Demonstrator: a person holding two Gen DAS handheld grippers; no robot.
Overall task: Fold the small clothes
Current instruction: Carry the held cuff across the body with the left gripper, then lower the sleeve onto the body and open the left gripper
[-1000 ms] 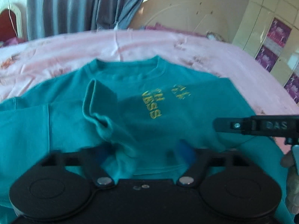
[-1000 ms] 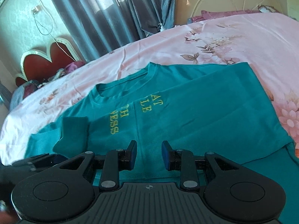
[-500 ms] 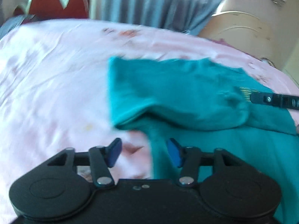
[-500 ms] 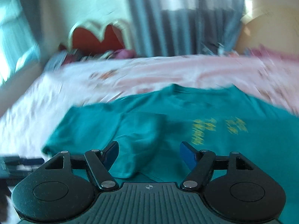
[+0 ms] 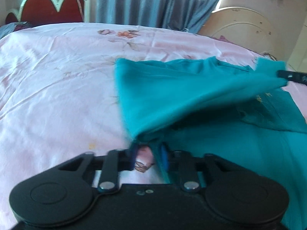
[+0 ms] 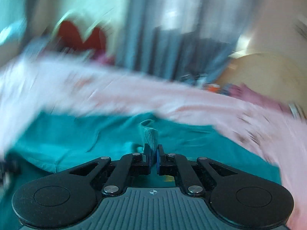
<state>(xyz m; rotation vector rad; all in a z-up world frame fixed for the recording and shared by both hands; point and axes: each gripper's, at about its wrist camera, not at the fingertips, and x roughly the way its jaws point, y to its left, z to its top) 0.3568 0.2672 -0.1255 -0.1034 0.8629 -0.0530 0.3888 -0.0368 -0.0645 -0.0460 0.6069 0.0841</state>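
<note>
A teal sweatshirt [image 5: 172, 95] with yellow lettering lies on the pink bed sheet [image 5: 48, 86]. Its left side is lifted off the sheet and stretched toward the right. My left gripper [image 5: 148, 149] is nearly closed on the lower left edge of the sweatshirt. My right gripper [image 6: 153, 154] is shut on a ribbed fold of the sweatshirt [image 6: 76, 138]; its finger also shows at the far right of the left wrist view [image 5: 291, 75], holding the raised cloth. The right wrist view is blurred by motion.
The bed sheet has a flower print and spreads wide to the left. A red and white headboard [image 5: 51, 9], grey curtains [image 5: 145, 2] and a cream round headboard [image 5: 245, 28] stand behind the bed.
Both grippers have moved to the sweatshirt's left side and closed on it. The left side of the sweatshirt has been lifted and pulled rightward over the body.
</note>
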